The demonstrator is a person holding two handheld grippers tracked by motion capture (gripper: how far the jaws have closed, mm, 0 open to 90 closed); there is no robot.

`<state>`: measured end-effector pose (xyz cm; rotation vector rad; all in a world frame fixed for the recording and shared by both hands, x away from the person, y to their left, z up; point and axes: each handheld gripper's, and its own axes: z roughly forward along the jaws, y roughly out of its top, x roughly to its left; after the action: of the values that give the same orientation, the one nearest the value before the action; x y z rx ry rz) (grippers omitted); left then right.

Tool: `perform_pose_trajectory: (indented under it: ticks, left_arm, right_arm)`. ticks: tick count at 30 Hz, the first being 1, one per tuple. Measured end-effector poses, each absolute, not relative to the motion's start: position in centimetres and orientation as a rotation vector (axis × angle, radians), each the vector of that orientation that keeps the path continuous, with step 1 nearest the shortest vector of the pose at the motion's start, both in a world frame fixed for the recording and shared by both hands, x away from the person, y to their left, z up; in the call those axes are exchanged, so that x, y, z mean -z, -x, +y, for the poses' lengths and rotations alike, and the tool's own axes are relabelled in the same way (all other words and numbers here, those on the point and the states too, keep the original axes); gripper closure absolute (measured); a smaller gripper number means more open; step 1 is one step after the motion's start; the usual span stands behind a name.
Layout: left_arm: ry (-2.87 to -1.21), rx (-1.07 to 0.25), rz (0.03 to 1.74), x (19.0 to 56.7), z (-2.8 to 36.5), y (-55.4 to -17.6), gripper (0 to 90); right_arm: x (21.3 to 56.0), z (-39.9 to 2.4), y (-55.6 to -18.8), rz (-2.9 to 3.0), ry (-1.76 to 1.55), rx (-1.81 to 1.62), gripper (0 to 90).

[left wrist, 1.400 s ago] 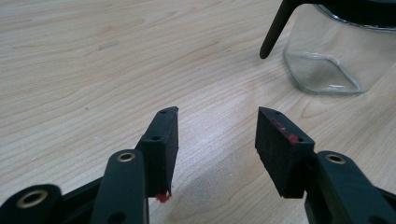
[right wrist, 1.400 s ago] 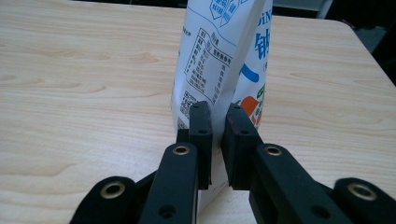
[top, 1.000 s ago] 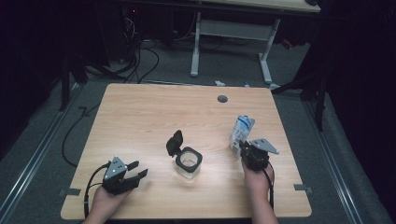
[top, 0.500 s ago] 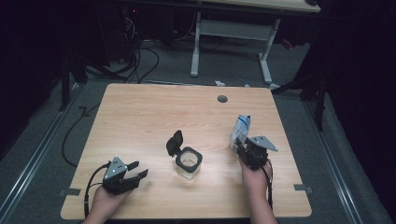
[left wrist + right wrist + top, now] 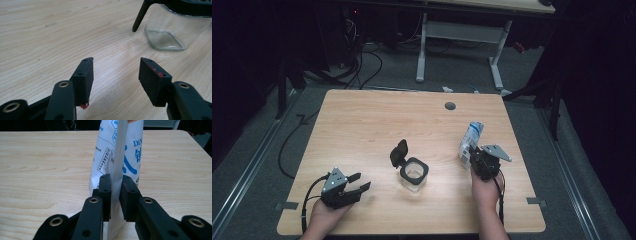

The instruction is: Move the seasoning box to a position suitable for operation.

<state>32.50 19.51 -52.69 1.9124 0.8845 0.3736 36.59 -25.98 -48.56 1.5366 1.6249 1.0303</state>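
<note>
Trouble here most likely comes from the pouch (image 5: 471, 141), a white and blue soft pack that the right gripper (image 5: 115, 195) pinches near its lower edge with fingers closed flat on the thin film. Held so low, the tall body above the fingers could flop or fold sideways, and if its top is open, as I cannot tell from these views, the contents might spill on the table (image 5: 362, 125) rather than go where intended. The glass jar (image 5: 414, 173) stands near the table's middle with its black flip lid (image 5: 399, 153) raised, well apart from the pouch, so any pour would probably need a carry across first, and a slippery film could slide out of the pinch on the way. The left gripper (image 5: 115, 72) rests low at the near left with fingers spread and nothing between them, the jar a little ahead of it; an unsteadied jar could be nudged. Print on the pouch shows "DiN" and blue Chinese characters; the small text is unreadable.
</note>
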Motion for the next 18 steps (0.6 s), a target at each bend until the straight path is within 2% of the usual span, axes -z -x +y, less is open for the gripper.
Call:
perform_pose_trajectory:
  ticks: [18]
  left_arm:
    - [-1.916, -0.376, 0.867, 52.67, 19.49, -32.37, 45.2]
  right_arm:
    - [48.57, -25.95, -36.47, 1.662, -1.492, -1.007, 83.9]
